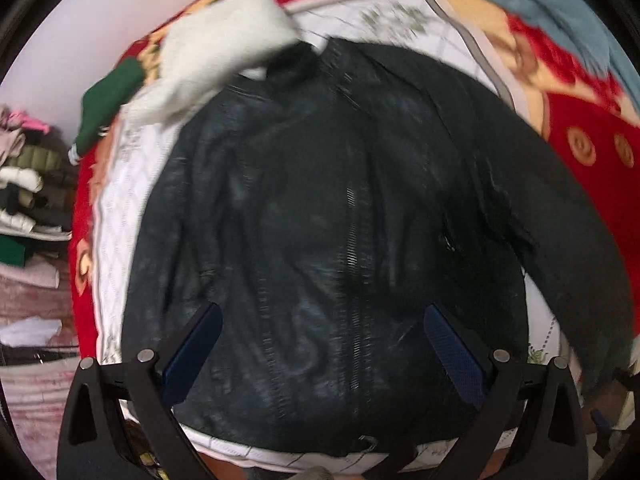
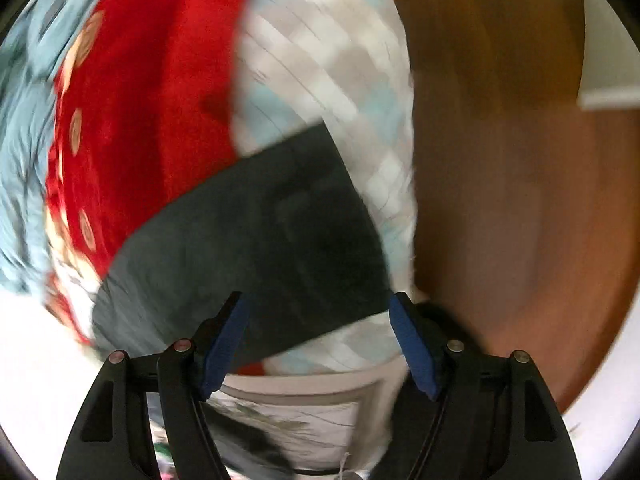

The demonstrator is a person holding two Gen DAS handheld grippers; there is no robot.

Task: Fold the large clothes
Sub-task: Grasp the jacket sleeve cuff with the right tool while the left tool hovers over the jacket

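— Upon the white quilted mat with a grey border [image 1: 404, 20], what is recorded?

— One large black zip-front jacket [image 1: 320, 200] is laid flat across the mat, its zip running down the middle and one sleeve [image 2: 256, 240] stretched off toward the mat's corner. A white folded garment [image 1: 228, 44] is noted at the mat's far edge, touching the jacket's collar end, with a dark green garment [image 1: 108, 100] just beside it. A red patterned blanket [image 1: 588, 136] is spread beneath the mat, and a light blue cloth [image 1: 560, 0] lies beyond it.

— And the grippers?

— The left gripper [image 1: 320, 344] is held above the jacket's lower half, its blue pads [image 1: 456, 356] set wide apart, nothing clamped between them. The right gripper [image 2: 320, 340] is entered over the black sleeve near a checked white and grey cloth [image 2: 332, 60]; its jaws stand apart and no cloth is seen pinched. That view is badly blurred.

— Anything off the mat?

— A stack of folded clothes [image 1: 28, 184] is listed well to the side of it, and brown wooden flooring [image 2: 520, 200] past the checked cloth.
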